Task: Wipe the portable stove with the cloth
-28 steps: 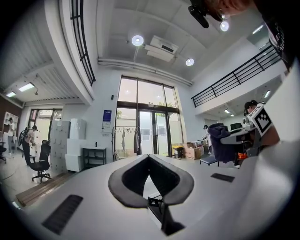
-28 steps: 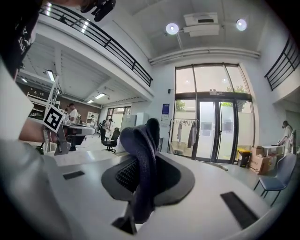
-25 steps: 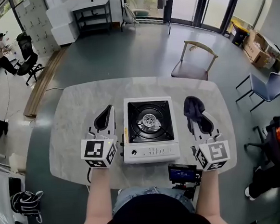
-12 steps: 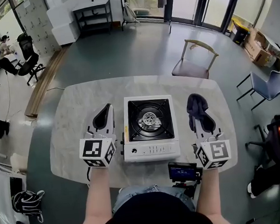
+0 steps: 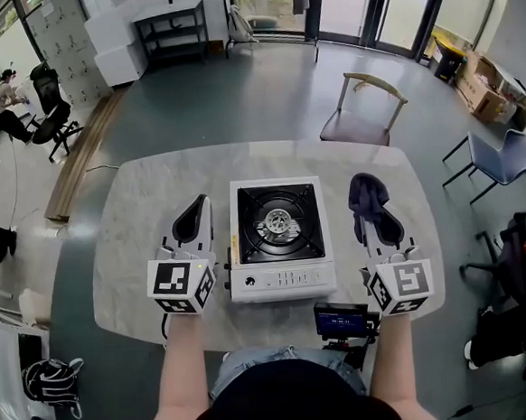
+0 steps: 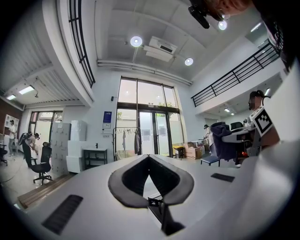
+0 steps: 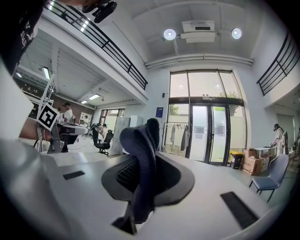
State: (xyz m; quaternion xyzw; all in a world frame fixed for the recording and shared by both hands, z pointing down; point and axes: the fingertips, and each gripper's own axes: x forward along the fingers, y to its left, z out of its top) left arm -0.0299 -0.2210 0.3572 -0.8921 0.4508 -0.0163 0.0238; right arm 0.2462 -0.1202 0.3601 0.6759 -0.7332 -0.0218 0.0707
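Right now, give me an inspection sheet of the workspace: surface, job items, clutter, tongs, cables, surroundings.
Surface: pale stone-look table, no spills seen.
Job's things: portable stove at the table's centre; cloth off the stove, to its right.
Clutter: small black device with a lit screen at the near edge.
Grippers: left tongs shut, empty, left of the stove; right tongs shut on the cloth.
Cables: nothing seen on the table; thin cord on the floor, far left.
Surroundings: wooden chair beyond the table, blue chair at right.
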